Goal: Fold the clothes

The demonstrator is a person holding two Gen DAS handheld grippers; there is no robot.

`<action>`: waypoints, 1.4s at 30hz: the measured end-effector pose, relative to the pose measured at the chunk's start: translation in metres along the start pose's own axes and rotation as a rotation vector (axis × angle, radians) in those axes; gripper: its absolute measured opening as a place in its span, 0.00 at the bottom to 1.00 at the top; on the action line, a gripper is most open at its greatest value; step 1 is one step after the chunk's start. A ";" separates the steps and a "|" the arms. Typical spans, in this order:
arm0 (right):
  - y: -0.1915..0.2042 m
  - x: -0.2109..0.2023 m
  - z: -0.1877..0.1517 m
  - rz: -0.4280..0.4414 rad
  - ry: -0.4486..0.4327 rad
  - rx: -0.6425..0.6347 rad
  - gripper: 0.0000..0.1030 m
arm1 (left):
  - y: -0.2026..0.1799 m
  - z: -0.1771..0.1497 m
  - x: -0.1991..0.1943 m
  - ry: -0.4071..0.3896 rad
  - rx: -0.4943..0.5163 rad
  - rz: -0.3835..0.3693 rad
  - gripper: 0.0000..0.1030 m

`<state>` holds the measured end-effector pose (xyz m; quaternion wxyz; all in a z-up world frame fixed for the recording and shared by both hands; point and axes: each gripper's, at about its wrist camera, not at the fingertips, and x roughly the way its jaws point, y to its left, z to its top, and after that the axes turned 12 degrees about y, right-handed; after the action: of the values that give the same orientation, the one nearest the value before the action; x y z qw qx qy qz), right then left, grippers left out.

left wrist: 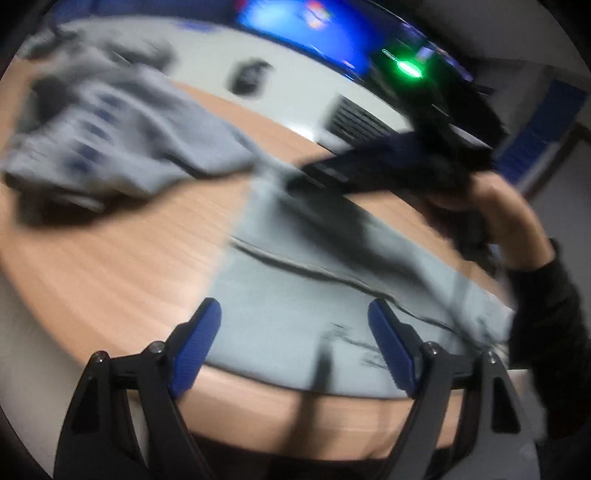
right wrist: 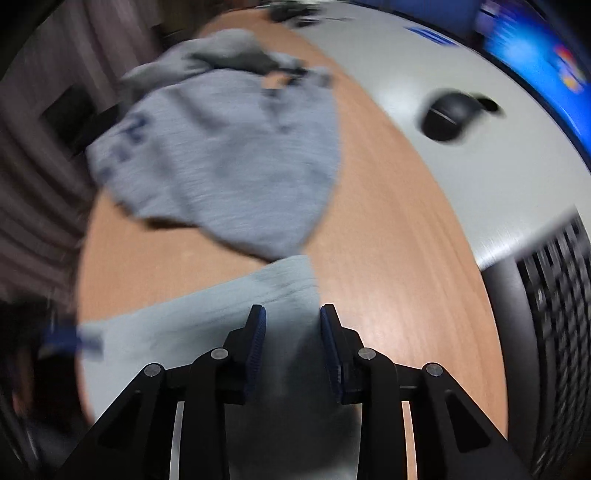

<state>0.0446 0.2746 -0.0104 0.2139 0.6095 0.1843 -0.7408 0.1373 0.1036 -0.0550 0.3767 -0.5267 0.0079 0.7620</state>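
A light grey-blue garment (left wrist: 295,295) lies flat on the wooden table (left wrist: 129,258). My left gripper (left wrist: 295,332) hovers over its near edge, wide open, with nothing between the blue pads (left wrist: 199,343). A crumpled grey sweatshirt (left wrist: 122,136) with blue lettering lies at the far left. A person's hand (left wrist: 502,214) holds my right gripper (left wrist: 303,173) over the flat garment's far corner. In the right wrist view my right gripper (right wrist: 293,332) has its pads (right wrist: 256,343) a narrow gap apart. The light garment (right wrist: 221,317) shows between and beyond them. The sweatshirt (right wrist: 229,166) lies further ahead.
A grey desk mat (right wrist: 461,166) holds a black mouse (right wrist: 448,116) and a keyboard (right wrist: 554,314). A lit monitor (left wrist: 306,26) stands behind them. The table's front edge (left wrist: 277,417) runs just under my left gripper. Both views are blurred by motion.
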 end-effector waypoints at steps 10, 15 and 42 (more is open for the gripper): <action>-0.015 -0.010 0.003 0.077 0.099 -0.268 0.66 | 0.028 0.010 -0.008 0.029 -0.105 0.073 0.78; -0.011 0.000 0.002 0.065 0.126 -0.361 0.69 | 0.024 0.009 -0.006 0.032 -0.097 0.096 0.78; -0.001 -0.120 -0.088 0.104 -0.241 -0.274 0.12 | -0.056 0.011 -0.064 -0.031 0.055 -0.094 0.09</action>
<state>0.1361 0.3333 0.0914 0.3532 0.4904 0.2248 -0.7643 0.1718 0.1124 0.0230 0.4268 -0.5039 -0.0016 0.7510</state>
